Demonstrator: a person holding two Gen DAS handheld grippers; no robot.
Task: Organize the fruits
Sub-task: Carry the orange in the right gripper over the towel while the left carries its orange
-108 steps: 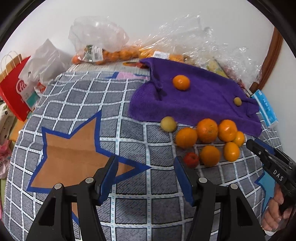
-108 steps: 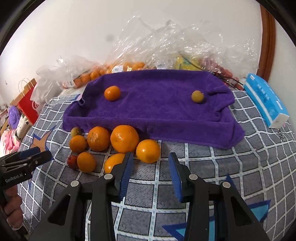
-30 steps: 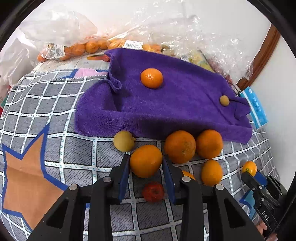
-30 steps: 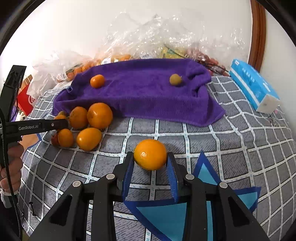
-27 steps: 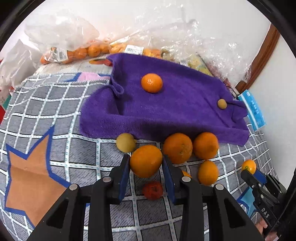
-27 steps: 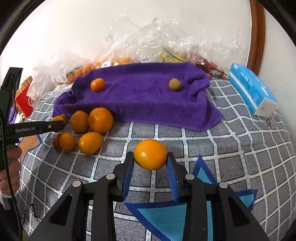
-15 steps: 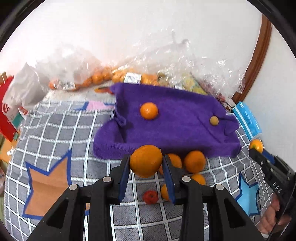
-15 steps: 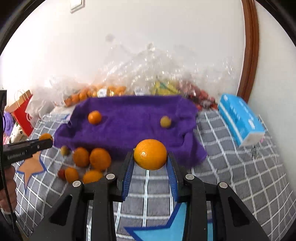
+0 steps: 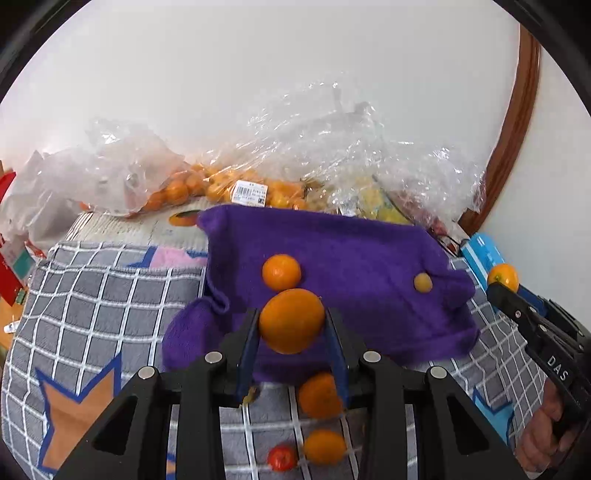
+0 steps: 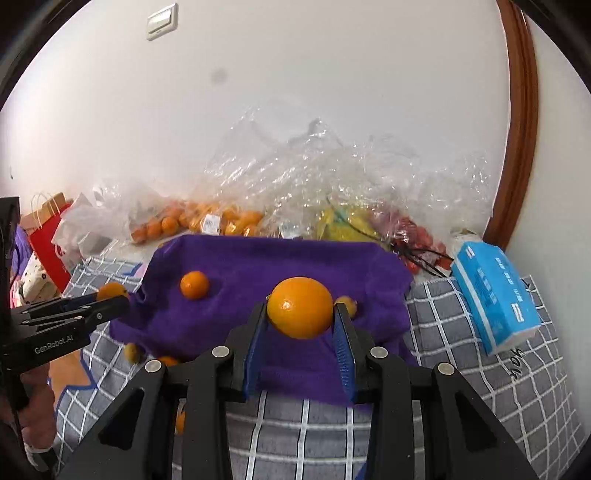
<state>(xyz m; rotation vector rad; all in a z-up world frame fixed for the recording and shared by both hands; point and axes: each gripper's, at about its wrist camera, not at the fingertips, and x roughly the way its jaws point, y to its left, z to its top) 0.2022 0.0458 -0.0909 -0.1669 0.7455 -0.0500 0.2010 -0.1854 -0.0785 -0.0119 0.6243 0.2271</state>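
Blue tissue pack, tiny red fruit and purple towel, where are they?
Blue tissue pack [image 10: 493, 297]: right wrist view, middle of its top face.
Tiny red fruit [image 9: 282, 458]: left wrist view, its centre.
Purple towel [image 9: 354, 258]: left wrist view, bare middle.

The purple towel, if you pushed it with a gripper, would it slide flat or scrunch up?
The purple towel would probably scrunch: its left corner is already bunched into folds. It looks soft and floppy, draping over the checked blanket. The small orange on it would likely roll.

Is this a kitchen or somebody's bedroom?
Probably a room at home, maybe a bed or sofa: a soft checked blanket covers the surface, shopping bags of fruit lie against a plain wall with a light switch, and a tissue pack sits nearby.
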